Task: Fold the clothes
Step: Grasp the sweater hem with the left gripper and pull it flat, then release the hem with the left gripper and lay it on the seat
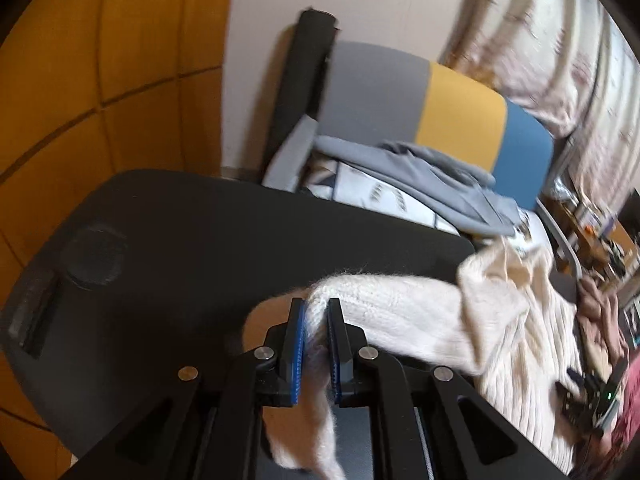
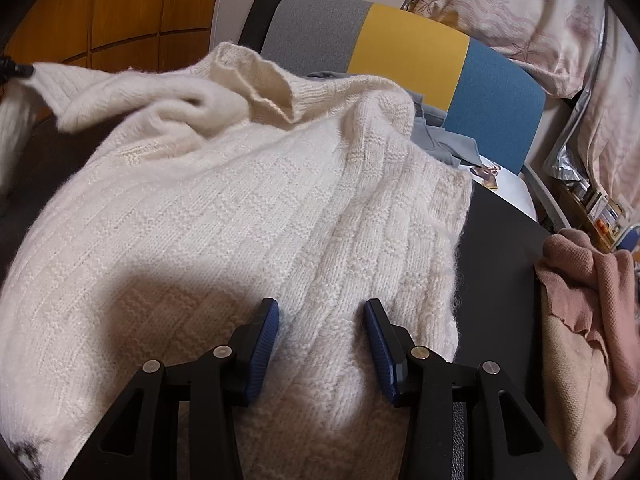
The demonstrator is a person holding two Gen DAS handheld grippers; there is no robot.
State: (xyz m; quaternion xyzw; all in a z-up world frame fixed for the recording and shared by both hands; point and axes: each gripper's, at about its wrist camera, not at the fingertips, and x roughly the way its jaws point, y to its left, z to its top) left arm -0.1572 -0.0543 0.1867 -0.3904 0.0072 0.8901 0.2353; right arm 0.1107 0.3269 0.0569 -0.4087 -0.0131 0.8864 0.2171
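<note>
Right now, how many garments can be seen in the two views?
3. A cream sweater spread on the black table, its sleeve pinched in the left gripper; a pink garment at the table's right edge; a grey one on the chair. More may be hidden.

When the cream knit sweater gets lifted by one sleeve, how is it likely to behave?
Probably floppy: the sleeve sags on both sides of the left hand-held gripper, which is shut on it. The cream knit sweater looks thick and bulky, so it may drag rather than lift cleanly. Its fuzzy knit likely resists slipping between the pads.
</note>
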